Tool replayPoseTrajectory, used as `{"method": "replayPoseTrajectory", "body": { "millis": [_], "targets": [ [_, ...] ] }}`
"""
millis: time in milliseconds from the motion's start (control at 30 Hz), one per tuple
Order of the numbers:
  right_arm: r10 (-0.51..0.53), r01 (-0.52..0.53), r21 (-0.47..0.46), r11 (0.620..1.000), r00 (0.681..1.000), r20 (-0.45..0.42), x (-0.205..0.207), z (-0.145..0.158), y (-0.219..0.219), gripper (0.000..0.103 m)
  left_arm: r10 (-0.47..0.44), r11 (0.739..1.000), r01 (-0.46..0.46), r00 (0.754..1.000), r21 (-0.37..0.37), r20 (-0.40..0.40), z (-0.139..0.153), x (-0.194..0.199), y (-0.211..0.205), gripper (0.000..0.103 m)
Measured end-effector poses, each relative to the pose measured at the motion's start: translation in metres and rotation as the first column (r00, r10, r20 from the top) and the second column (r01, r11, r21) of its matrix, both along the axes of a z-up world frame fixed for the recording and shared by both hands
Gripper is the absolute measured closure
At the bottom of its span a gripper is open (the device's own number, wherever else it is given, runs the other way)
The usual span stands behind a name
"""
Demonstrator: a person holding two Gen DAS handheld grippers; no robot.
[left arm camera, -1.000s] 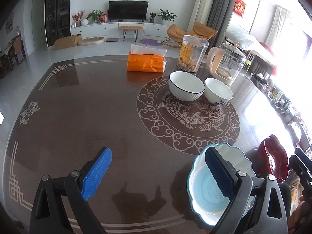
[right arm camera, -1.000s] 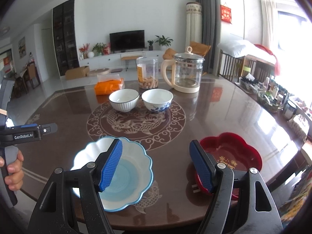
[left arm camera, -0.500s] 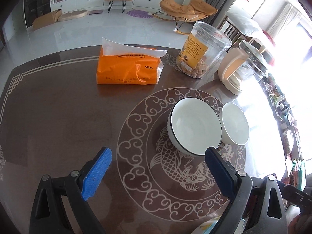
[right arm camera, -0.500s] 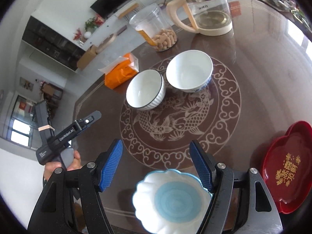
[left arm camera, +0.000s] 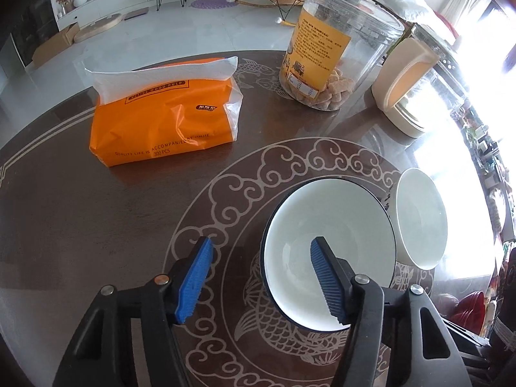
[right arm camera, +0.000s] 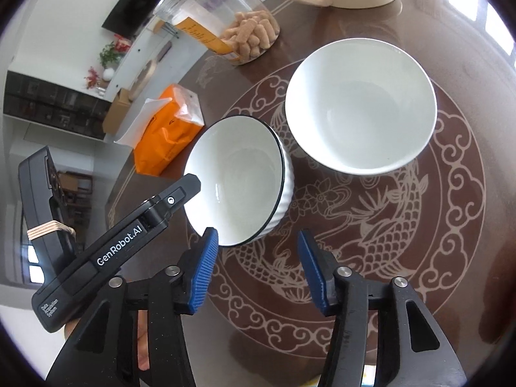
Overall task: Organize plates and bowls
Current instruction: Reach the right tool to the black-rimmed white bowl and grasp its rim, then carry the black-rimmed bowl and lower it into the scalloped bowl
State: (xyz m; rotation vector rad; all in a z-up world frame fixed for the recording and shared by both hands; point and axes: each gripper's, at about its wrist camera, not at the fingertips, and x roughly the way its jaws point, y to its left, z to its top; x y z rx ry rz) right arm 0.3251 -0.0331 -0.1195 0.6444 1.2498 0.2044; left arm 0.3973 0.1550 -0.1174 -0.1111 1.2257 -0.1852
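Two bowls standing upright, side by side, on the dragon medallion in the middle of the table (left arm camera: 64, 225): the black-rimmed bowl (left arm camera: 329, 258) and the plain bowl (left arm camera: 421, 222), touching or almost touching at the walls; hard to tell which. Probably kept together there so that one can go into the other.

Left gripper (left arm camera: 261, 277) hanging over the near-left rim of the black-rimmed bowl, one blue pad inside the bowl, the other outside above the table. Jaws closing, the rim wall between them, but pads not yet pressing on it. Placed so, it seems, to pinch the wall and lift the bowl.

Right gripper (right arm camera: 254, 267) pointing down at the table just beside the near side of the black-rimmed bowl (right arm camera: 238, 180), well short of the plain bowl (right arm camera: 359, 106). Jaws closing too, with nothing between them but bare table. In this view also visible: the left gripper (right arm camera: 190, 183) coming in from the left, its tip at the rim of the same bowl.

Behind the bowls, out of the way: tissue pack (left arm camera: 164, 122), snack jar (left arm camera: 335, 54) and kettle (left arm camera: 416, 93).

Writing: "GenRobot.AI" and small "Data Acquisition System" on the side of the left gripper. On the tissue pack "300 PCS" and partly "QUALITY LIFE IS ACCOMPANIED". Jar label too small to read.
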Motion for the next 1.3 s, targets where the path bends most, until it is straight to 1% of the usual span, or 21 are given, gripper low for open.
{"method": "replayPoseTrajectory", "body": {
  "millis": [33,67,100,133,200,233,267,367,533,600,733,867,1033,1300],
  "targets": [
    [0.007,-0.007,-0.009,1.000,1.000,0.005,0.003,-0.002,0.003,0.055,-0.005,1.000,0.005,1.000,0.002,-0.005,-0.003,0.002,-0.002,0.050],
    [0.016,-0.015,-0.021,1.000,1.000,0.014,0.005,-0.003,0.006,0.058,-0.010,1.000,0.011,1.000,0.007,-0.008,-0.005,0.003,-0.003,0.056],
    [0.026,-0.025,-0.044,0.999,0.999,0.019,0.007,-0.005,0.009,0.059,-0.017,1.000,0.017,1.000,0.012,-0.013,-0.007,0.005,-0.005,0.062],
    [0.032,-0.030,-0.070,0.997,0.999,0.022,0.009,-0.007,0.011,0.059,-0.021,1.000,0.022,1.000,0.015,-0.018,-0.010,0.006,-0.006,0.066],
    [0.039,-0.037,-0.091,0.995,0.999,0.025,0.012,-0.012,0.011,0.060,-0.028,1.000,0.028,0.999,0.012,-0.030,-0.016,0.008,-0.007,0.083],
    [0.043,-0.041,-0.098,0.994,0.999,0.024,0.014,-0.015,0.011,0.063,-0.029,1.000,0.030,0.999,0.008,-0.036,-0.019,0.010,-0.007,0.087],
    [0.049,-0.047,-0.104,0.993,0.999,0.021,0.016,-0.018,0.011,0.064,-0.029,1.000,0.029,0.999,0.003,-0.043,-0.022,0.011,-0.008,0.096],
    [0.065,-0.062,-0.106,0.992,0.998,0.026,0.019,-0.025,0.008,0.067,-0.035,0.999,0.035,0.999,-0.004,-0.028,-0.022,0.009,-0.008,0.096],
    [0.111,-0.106,-0.152,0.983,0.994,0.023,0.019,-0.022,0.010,0.074,-0.032,0.999,0.031,0.999,-0.016,-0.019,-0.017,-0.001,-0.003,0.096],
    [0.120,-0.117,-0.139,0.983,0.993,0.015,0.016,-0.022,0.008,0.075,-0.030,0.999,0.030,0.999,-0.021,-0.017,-0.014,-0.008,-0.001,0.096],
    [0.156,-0.152,-0.146,0.977,0.988,0.016,0.006,-0.016,0.008,0.075,-0.020,0.999,0.020,1.000,-0.037,-0.002,-0.007,-0.025,0.000,0.096],
    [0.184,-0.179,-0.147,0.973,0.983,0.017,-0.010,-0.005,0.004,0.075,-0.015,0.999,0.016,1.000,-0.047,0.017,0.005,-0.048,-0.003,0.096],
    [0.207,-0.202,-0.149,0.968,0.978,0.018,-0.035,0.011,0.001,0.075,-0.012,1.000,0.013,0.999,-0.025,0.046,0.023,-0.083,-0.012,0.096],
    [0.258,-0.246,-0.156,0.957,0.964,0.065,-0.091,0.050,-0.010,0.075,0.000,0.999,0.005,0.995,-0.052,0.096,0.062,-0.150,-0.024,0.096]
  ]
}}
